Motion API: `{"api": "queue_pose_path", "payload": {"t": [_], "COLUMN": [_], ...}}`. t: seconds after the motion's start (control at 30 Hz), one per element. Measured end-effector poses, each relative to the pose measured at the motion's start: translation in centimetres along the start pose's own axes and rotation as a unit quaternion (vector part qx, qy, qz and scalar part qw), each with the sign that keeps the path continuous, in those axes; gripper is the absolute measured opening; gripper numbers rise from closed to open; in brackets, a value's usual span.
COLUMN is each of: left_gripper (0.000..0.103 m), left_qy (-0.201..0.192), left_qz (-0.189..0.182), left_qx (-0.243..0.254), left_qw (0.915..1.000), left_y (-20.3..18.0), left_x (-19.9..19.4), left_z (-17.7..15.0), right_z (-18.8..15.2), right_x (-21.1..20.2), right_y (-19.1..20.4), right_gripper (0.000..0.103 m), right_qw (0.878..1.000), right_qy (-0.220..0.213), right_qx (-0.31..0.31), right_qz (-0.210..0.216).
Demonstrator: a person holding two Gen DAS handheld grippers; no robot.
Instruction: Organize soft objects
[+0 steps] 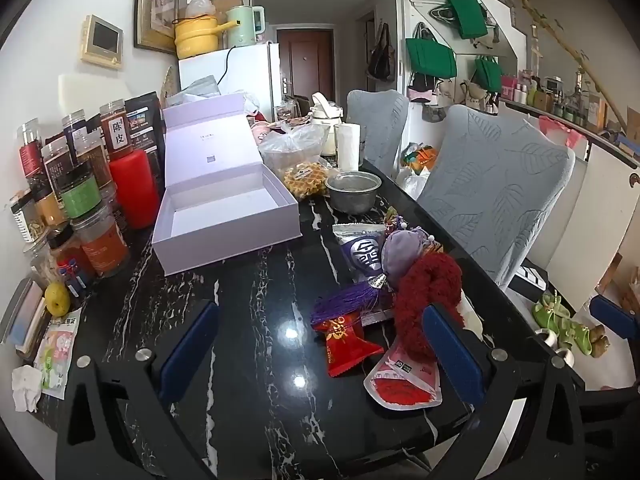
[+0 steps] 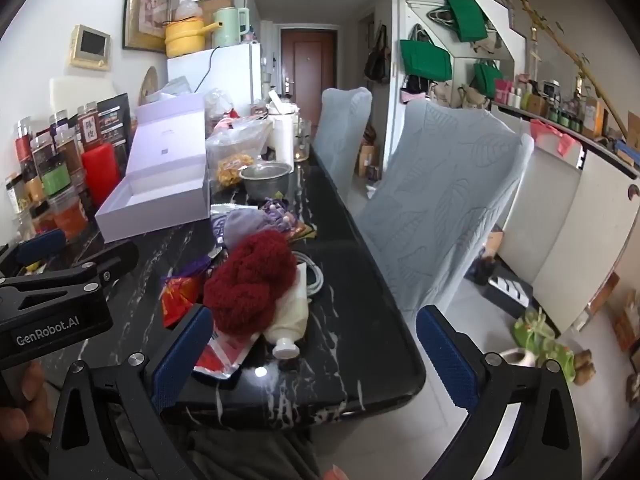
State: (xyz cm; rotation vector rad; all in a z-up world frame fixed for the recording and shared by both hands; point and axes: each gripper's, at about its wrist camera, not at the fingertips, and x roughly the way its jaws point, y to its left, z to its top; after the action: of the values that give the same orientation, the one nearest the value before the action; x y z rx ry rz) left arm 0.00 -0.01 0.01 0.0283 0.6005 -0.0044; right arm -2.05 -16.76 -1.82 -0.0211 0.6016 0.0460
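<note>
A dark red knitted bundle (image 1: 428, 300) (image 2: 252, 280) lies on the black marble table (image 1: 248, 292) near its right edge, on a white tube (image 2: 290, 316). Behind it sit a lilac fabric pouch (image 1: 402, 250) (image 2: 244, 224), a purple tassel (image 1: 348, 300) and a red packet (image 1: 344, 340). An open lilac box (image 1: 224, 208) (image 2: 160, 196) stands empty at the left. My left gripper (image 1: 320, 344) is open above the table, its right finger in front of the red bundle. My right gripper (image 2: 316, 356) is open and empty over the table's near right corner.
Jars and a red cylinder (image 1: 134, 192) crowd the table's left edge. A metal bowl (image 1: 352, 192), a bag of snacks (image 1: 304, 176) and a paper roll (image 1: 348, 146) stand behind the box. Two grey covered chairs (image 1: 496, 184) stand along the right side. Slippers (image 1: 568, 328) lie on the floor.
</note>
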Motion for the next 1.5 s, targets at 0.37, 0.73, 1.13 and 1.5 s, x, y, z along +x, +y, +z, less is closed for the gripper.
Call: {"api": "queue_pose_path", "payload": {"t": [0.37,0.73,1.13,1.5], "left_gripper": [0.103,0.103,0.103,0.103], "left_qy": [0.002,0.004,0.004,0.003], "left_qz": [-0.005,-0.004,-0.004,-0.004], "left_qx": [0.002,0.005,0.004,0.003], "left_qw": [1.0000,1.0000,1.0000,1.0000], "left_y": [-0.15,-0.06,0.05,0.24], "left_x": [0.05,-0.18,-0.29,-0.52], "left_z": [-0.03,-0.19,-0.10,-0.13], "right_z": [-0.06,-0.01,-0.30,-0.20], "right_x": [0.08,0.07,0.46,0.19], "right_y": [-0.19,-0.04,0.29,0.05], "right_gripper": [0.103,0.103,0.103,0.103], "right_qw": [1.000,1.000,1.000,1.000], "right_qy": [0.002,0.003,0.004,0.002], "right_qx": [0.003,0.003,0.004,0.005], "right_qz": [0.003,0.005,0.006,0.006]}}
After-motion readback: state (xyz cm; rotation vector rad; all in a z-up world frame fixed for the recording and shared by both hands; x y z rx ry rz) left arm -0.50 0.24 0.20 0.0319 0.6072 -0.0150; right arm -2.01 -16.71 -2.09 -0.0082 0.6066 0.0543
